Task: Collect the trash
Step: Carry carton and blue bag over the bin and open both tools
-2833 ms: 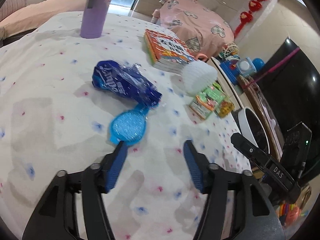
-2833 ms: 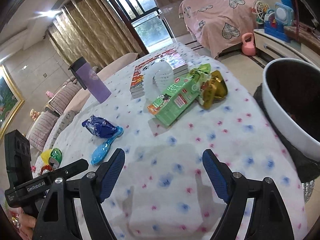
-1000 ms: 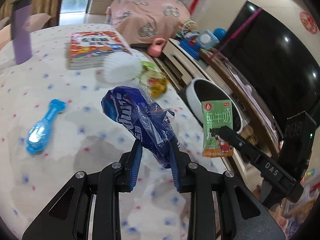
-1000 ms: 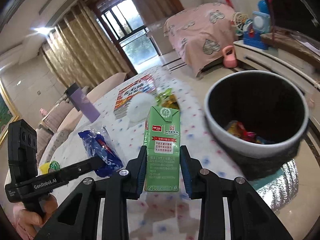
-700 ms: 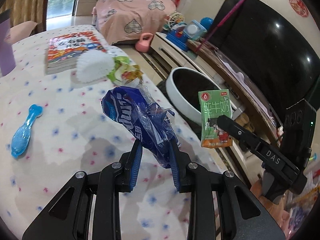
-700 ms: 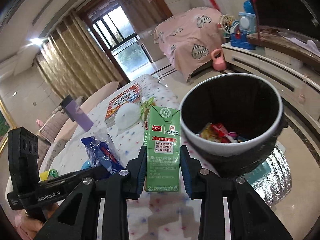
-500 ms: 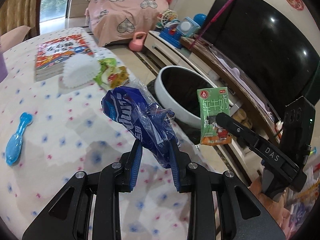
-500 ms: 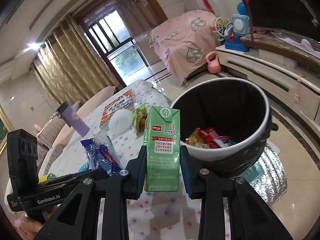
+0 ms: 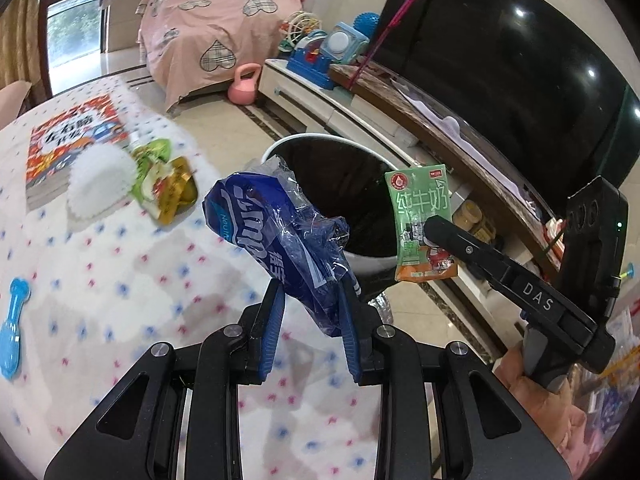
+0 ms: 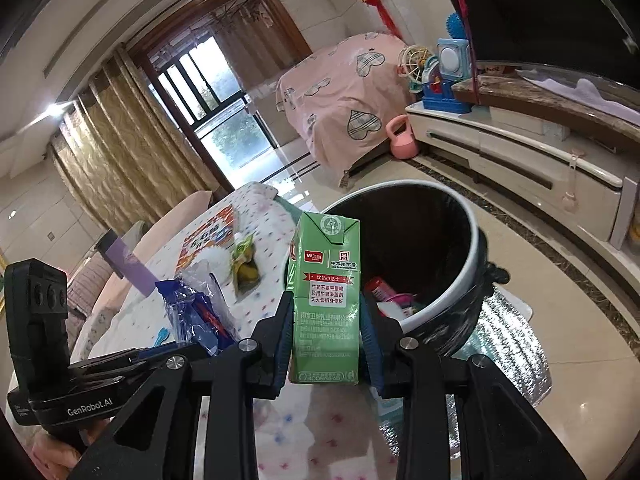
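Note:
My left gripper (image 9: 312, 300) is shut on a crumpled blue snack wrapper (image 9: 276, 232), held in the air over the table's edge, in front of the trash bin (image 9: 360, 258). My right gripper (image 10: 326, 312) is shut on an upright green milk carton (image 10: 326, 308), just before the white-rimmed bin (image 10: 452, 284), whose dark inside holds some colourful trash. The carton (image 9: 422, 220) and the right gripper's finger show at the right of the left wrist view. The wrapper (image 10: 192, 312) shows at the left of the right wrist view.
On the dotted tablecloth (image 9: 100, 264) lie a book (image 9: 72, 140), a white foam net (image 9: 100, 180), a green-and-gold wrapper (image 9: 168, 184) and a blue brush (image 9: 14, 340). A purple cup (image 10: 124, 264) stands farther back. A TV stand (image 10: 520, 160), a pink kettlebell (image 10: 402, 138) and a covered sofa lie beyond the bin.
Both grippers have carried their loads off the table toward the bin, which now looms larger and closer. The grips are unchanged.

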{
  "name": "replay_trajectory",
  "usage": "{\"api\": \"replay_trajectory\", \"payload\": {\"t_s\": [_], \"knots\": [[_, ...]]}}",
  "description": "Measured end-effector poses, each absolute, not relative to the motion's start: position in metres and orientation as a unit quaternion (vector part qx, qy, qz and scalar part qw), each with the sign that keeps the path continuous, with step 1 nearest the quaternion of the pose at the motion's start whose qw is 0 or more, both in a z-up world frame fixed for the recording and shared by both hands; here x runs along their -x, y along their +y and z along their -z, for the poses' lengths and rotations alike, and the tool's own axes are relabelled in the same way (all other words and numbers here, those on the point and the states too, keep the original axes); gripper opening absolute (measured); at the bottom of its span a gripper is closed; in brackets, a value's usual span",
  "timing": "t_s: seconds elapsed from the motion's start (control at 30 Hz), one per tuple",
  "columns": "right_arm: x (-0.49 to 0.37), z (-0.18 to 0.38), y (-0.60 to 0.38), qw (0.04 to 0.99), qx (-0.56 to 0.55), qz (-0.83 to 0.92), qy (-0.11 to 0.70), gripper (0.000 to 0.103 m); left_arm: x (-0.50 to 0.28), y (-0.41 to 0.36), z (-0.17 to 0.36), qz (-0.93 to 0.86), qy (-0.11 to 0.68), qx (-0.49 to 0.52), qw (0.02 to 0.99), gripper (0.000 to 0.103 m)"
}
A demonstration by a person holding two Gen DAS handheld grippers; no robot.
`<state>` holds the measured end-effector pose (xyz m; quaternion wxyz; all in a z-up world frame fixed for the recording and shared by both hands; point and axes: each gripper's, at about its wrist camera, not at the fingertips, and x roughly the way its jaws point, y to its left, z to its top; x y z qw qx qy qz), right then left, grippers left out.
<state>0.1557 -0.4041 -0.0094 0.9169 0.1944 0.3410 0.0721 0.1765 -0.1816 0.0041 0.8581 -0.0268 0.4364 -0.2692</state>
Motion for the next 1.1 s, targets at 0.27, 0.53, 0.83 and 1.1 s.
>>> {"api": "replay_trajectory", "payload": {"t_s": [0.27,0.53,0.83,1.1], "knots": [[-0.167,0.005,-0.419,0.921,-0.191,-0.057,0.336,0.032,-0.196,-0.207,-0.012,0.276,0.428,0.007,0.861,0.026],[-0.182,0.006,-0.433,0.922,-0.183,-0.044,0.338,0.032,-0.216,-0.227,-0.006,0.275,0.438,-0.005,0.856,0.026],[-0.200,0.008,-0.441,0.923,-0.167,-0.032,0.346,0.032,-0.229,-0.241,0.002,0.278,0.449,-0.016,0.849,0.026],[-0.208,0.014,-0.444,0.920,-0.162,-0.027,0.357,0.032,-0.232,-0.248,0.009,0.278,0.461,-0.016,0.842,0.027]]}}
